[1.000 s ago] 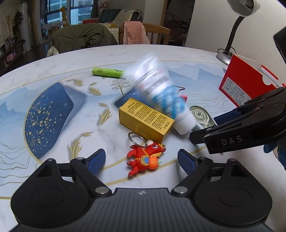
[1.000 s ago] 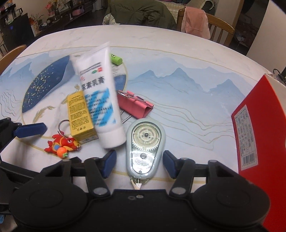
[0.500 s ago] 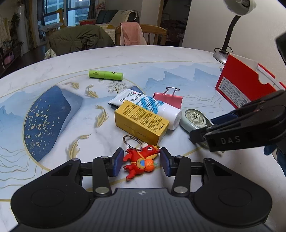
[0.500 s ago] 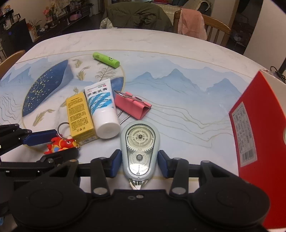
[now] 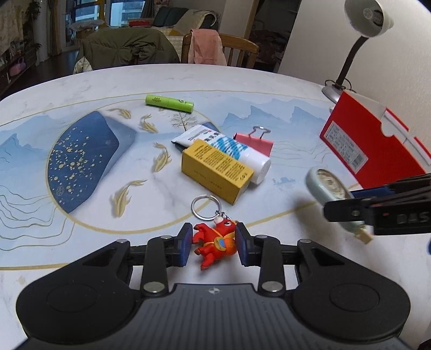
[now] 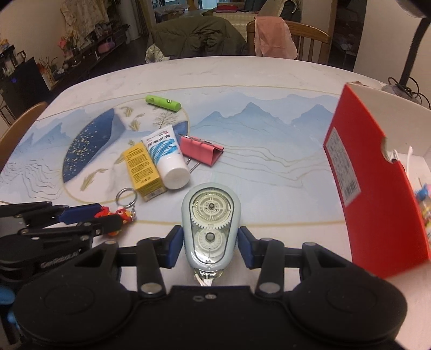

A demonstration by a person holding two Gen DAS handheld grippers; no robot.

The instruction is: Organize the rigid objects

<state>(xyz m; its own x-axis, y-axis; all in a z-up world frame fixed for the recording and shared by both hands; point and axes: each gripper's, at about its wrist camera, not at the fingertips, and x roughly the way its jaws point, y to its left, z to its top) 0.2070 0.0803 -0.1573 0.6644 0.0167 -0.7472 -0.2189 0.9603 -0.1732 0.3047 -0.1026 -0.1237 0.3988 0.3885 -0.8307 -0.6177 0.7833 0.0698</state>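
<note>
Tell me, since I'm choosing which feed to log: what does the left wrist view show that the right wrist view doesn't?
Only the left wrist view shows the lamp head and the red keychain figure whole, clamped in the left gripper. Only the right wrist view shows the inside of the red box and the correction tape whole in the right gripper. Both show the yellow box, white tube, pink binder clip and green tube.

The yellow cardboard box (image 5: 217, 170) lies on the round painted table (image 5: 80, 88). Touching its right side lies the white plastic tube (image 5: 229, 150), with the pink binder clip (image 5: 253, 142) beyond. The green cylindrical marker (image 5: 169, 103) lies well behind the box.
</note>
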